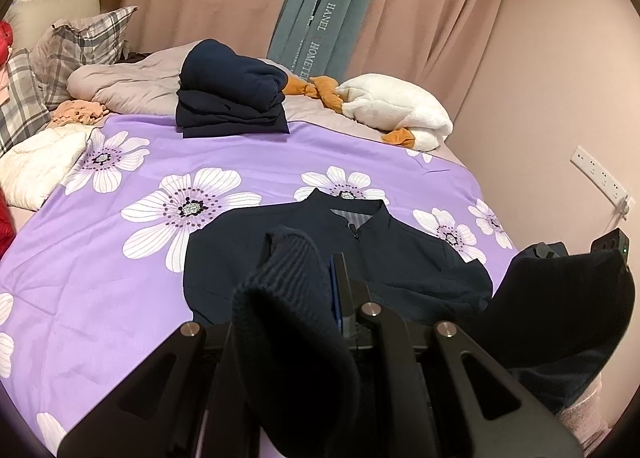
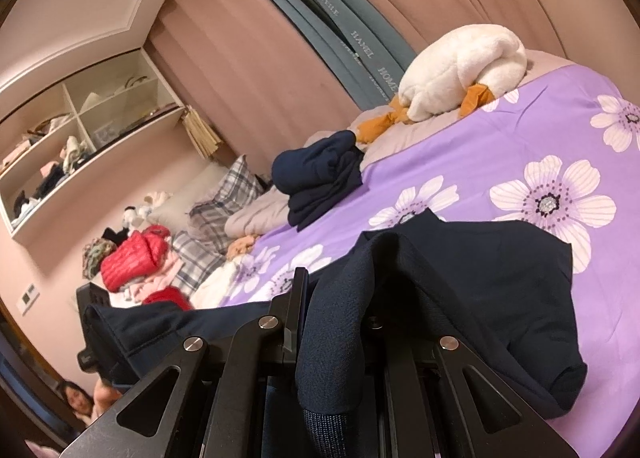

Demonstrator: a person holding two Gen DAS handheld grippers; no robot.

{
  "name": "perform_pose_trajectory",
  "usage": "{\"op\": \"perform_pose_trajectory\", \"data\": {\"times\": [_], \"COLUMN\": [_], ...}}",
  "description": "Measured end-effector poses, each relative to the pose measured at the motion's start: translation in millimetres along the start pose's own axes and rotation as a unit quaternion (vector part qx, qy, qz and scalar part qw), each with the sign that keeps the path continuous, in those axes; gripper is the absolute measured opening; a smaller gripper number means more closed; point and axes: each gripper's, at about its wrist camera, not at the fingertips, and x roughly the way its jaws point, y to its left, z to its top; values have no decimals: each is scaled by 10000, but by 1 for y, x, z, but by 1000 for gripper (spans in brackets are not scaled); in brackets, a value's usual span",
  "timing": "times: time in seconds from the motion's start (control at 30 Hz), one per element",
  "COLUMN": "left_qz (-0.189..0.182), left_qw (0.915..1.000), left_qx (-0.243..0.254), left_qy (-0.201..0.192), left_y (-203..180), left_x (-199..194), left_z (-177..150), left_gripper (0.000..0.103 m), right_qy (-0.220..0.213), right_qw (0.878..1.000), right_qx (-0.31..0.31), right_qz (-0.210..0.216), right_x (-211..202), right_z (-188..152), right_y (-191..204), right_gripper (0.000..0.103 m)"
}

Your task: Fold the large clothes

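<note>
Left wrist view: left gripper (image 1: 320,298) pinches the jacket (image 1: 400,254)'s ribbed hem (image 1: 288,278) at the bed (image 1: 120,278)'s near edge; right gripper (image 2: 332,322) likewise clamps fabric, to fold it upward.

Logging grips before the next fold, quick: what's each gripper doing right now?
Left gripper: shut on the navy jacket, at its ribbed cuff.
Right gripper: shut on the navy jacket's fabric.

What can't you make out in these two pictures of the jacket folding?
- Left wrist: left gripper fingers, draped by the ribbed cuff.
- Right wrist: right gripper, its right finger buried under navy jacket fabric.
- Both views: jacket's lower hem, hidden behind gripper bodies.
- Right wrist: shelf contents, too small and blurred.
</note>
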Motion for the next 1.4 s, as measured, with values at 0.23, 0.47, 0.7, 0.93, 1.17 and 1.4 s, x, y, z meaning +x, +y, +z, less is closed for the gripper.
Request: {"op": "perform_pose_trajectory", "data": {"times": [0.23, 0.47, 0.7, 0.93, 1.17, 1.4], "left_qz": [39, 140, 239, 413, 584, 858], "left_qw": [9998, 9996, 9990, 9984, 9974, 9952], "left_qx": [-179, -253, -379, -367, -407, -437], "left_qy": [-9, 15, 50, 103, 149, 144], "left_y": [9, 13, 23, 27, 36, 46], "left_x": [8, 20, 34, 48, 66, 90], "left_z": [7, 14, 20, 25, 30, 34], "left_gripper": [12, 12, 12, 12, 12, 12], "right_qy": [-9, 6, 18, 42, 43, 76], "right_qw": [9999, 9997, 9994, 9987, 9977, 9944], "right_qx": [68, 107, 167, 267, 374, 279], "right_qz": [-130, -223, -317, -427, -563, -1020], "right_x": [7, 14, 21, 32, 43, 58], "right_z": [5, 10, 14, 19, 24, 27], "right_y": [-8, -14, -21, -32, -46, -56], "right_gripper": [12, 12, 12, 12, 12, 12]}}
